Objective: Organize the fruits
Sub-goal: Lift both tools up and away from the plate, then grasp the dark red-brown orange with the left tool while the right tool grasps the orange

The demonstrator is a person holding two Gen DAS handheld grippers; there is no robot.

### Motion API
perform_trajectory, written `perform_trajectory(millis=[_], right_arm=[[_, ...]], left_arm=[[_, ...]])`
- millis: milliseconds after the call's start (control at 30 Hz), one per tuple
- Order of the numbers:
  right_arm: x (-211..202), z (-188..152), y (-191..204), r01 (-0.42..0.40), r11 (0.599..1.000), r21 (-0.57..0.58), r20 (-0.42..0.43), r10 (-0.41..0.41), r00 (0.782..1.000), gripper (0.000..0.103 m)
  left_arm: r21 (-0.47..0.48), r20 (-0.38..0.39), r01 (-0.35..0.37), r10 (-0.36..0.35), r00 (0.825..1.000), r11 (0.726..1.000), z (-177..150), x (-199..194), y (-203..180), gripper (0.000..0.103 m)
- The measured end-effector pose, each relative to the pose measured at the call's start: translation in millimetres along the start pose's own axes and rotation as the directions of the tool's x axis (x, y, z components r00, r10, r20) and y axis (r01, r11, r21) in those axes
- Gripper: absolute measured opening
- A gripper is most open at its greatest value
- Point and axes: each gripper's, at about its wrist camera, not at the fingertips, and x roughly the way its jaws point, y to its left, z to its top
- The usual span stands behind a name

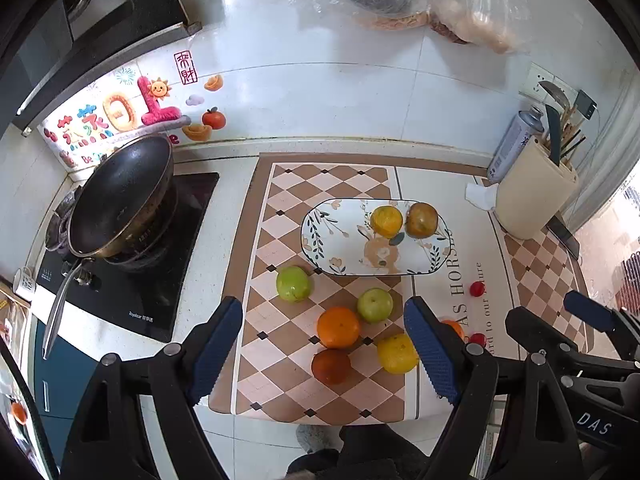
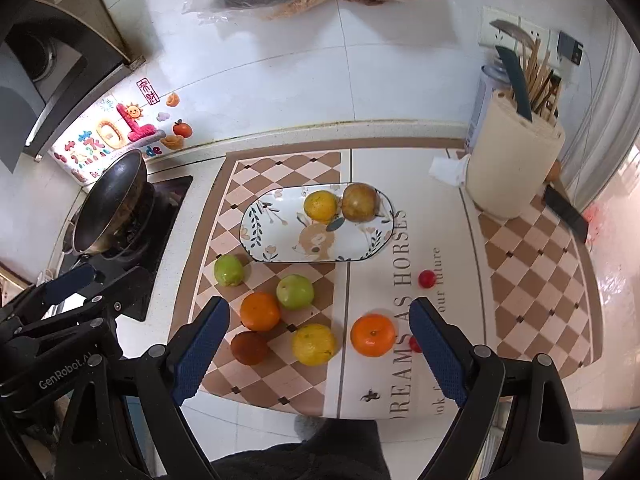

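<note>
My left tongs (image 1: 324, 354) hang spread wide above the near edge of the worktop (image 1: 208, 280), gripping nothing; my right tongs (image 2: 320, 354) are spread just as wide and equally empty.

Between the left fingers, at about 12 o'clock, I see the loose cluster on the checkered mat (image 1: 280, 216): an orange (image 1: 338, 327), a green apple (image 1: 375, 305) touching it at its 1 o'clock, a dark brown fruit (image 1: 331, 366) at its 6 o'clock, and a yellow citrus (image 1: 397, 353) just beside the right finger. A second green apple (image 1: 293, 283) lies apart at 11 o'clock, near the plate's edge.

From the right wrist view, another orange (image 2: 373, 335) sits on the lettered part of the mat at 1 o'clock, with a small red fruit (image 2: 427, 279) beyond it and a second red one (image 2: 414, 345) partly hidden by my right finger.

Farther out at 12 o'clock, the oval patterned plate (image 1: 336, 240) holds a yellow citrus (image 1: 386, 221) and a brownish fruit (image 1: 421, 219), touching each other. A black wok (image 1: 120, 200) sits on the stove at 10 o'clock, and a cream knife block (image 1: 532, 196) at 2 o'clock.
</note>
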Motion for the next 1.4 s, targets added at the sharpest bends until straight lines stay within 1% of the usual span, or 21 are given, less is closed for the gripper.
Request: perform_trajectory(millis=[67,133,233,400,533,600,633,733,867,933,967,1000,1067,1133,1167,1200,1233,1267,1300,1333,1400], right_arm=[[6.4,0.6,-5.3,-0.017,1.000,0.018,-0.012,0.017,1.000,0.096],[18.8,1.2,-12.7,-0.025,0.999,0.038,-0.034,0.026,0.999,0.097],[41.8,-1.2,-27.2,-0.035,0.996,0.080,-0.086,0.042,0.995,0.097],[95.1,-16.2,-58.3,-0.026,0.989,0.145,-0.207,0.056,0.977,0.097],[132.1,-32.4,-78.2,-0.002,0.984,0.177,-0.281,0.053,0.958,0.097],[150.7,-40.5,-87.7,0.016,0.981,0.191,-0.311,0.045,0.949,0.097],[162.2,-45.2,-93.2,0.030,0.979,0.200,-0.332,0.039,0.942,0.097],[185.2,-53.6,-104.8,0.045,0.972,0.230,-0.364,0.043,0.930,0.096],[212.0,-65.1,-115.2,0.026,0.959,0.283,-0.399,0.093,0.912,0.096],[220.2,-68.0,-116.1,0.026,0.958,0.286,-0.408,0.097,0.908,0.094],[224.0,-68.1,-116.0,0.026,0.958,0.286,-0.411,0.098,0.906,0.093],[226.6,-68.3,-115.7,0.024,0.958,0.287,-0.412,0.101,0.905,0.093],[230.8,-65.8,-112.1,0.000,0.959,0.285,-0.403,0.120,0.907,0.093],[234.5,-62.8,-107.6,-0.001,0.963,0.271,-0.405,0.115,0.907,0.092],[237.5,-61.3,-105.0,-0.002,0.965,0.262,-0.407,0.112,0.907,0.089],[241.7,-60.7,-103.1,0.002,0.967,0.255,-0.414,0.108,0.904,0.088],[244.1,-59.9,-101.8,0.003,0.968,0.253,-0.420,0.107,0.901,0.084],[247.4,-60.3,-100.6,0.000,0.968,0.250,-0.428,0.111,0.897,0.077],[251.2,-60.9,-99.2,0.006,0.971,0.240,-0.437,0.102,0.894,0.076],[252.5,-61.8,-99.0,0.014,0.972,0.233,-0.441,0.093,0.893,0.069],[252.9,-63.5,-98.3,0.014,0.973,0.230,-0.438,0.090,0.895,0.066]], left_arm=[[0.004,-0.018,-0.013,0.013,1.000,1.000,0.8,7.7,1.0,0.084],[0.009,-0.036,-0.029,0.029,0.999,1.000,1.4,17.6,3.0,0.101],[0.009,-0.068,-0.052,0.052,0.996,0.999,-0.2,36.6,8.5,0.101],[-0.007,-0.167,-0.069,0.067,0.984,0.998,-8.8,80.8,17.5,0.101],[-0.015,-0.301,-0.056,0.049,0.952,0.998,-25.6,127.7,19.6,0.101],[-0.009,-0.343,-0.064,0.057,0.938,0.998,-33.7,144.6,17.9,0.101],[-0.013,-0.380,-0.055,0.046,0.924,0.998,-39.4,156.0,16.8,0.101],[-0.030,-0.446,-0.024,0.008,0.895,0.999,-51.9,178.5,13.3,0.101],[-0.060,-0.524,0.019,-0.048,0.850,0.998,-67.4,202.8,9.6,0.101],[-0.072,-0.547,0.036,-0.070,0.834,0.997,-74.2,211.3,7.5,0.101],[-0.075,-0.552,0.044,-0.078,0.830,0.996,-76.6,214.4,6.0,0.101],[-0.076,-0.555,0.053,-0.086,0.827,0.996,-78.7,217.1,4.3,0.099],[-0.072,-0.566,0.066,-0.096,0.819,0.995,-83.2,222.1,-0.3,0.090],[-0.064,-0.574,0.078,-0.101,0.813,0.995,-87.1,226.2,-5.3,0.073],[-0.053,-0.581,0.080,-0.096,0.808,0.995,-89.6,228.4,-8.6,0.068],[-0.042,-0.586,0.079,-0.089,0.806,0.996,-92.0,230.2,-11.1,0.056],[-0.029,-0.585,0.071,-0.074,0.808,0.997,-94.0,231.1,-12.5,0.054],[-0.028,-0.578,0.072,-0.075,0.813,0.997,-94.9,230.1,-13.1,0.054],[-0.030,-0.574,0.071,-0.076,0.815,0.997,-95.9,228.8,-13.2,0.053],[-0.026,-0.571,0.066,-0.069,0.818,0.997,-97.2,227.3,-13.2,0.053],[-0.014,-0.560,0.048,-0.048,0.827,0.999,-99.0,224.2,-11.7,0.053]])
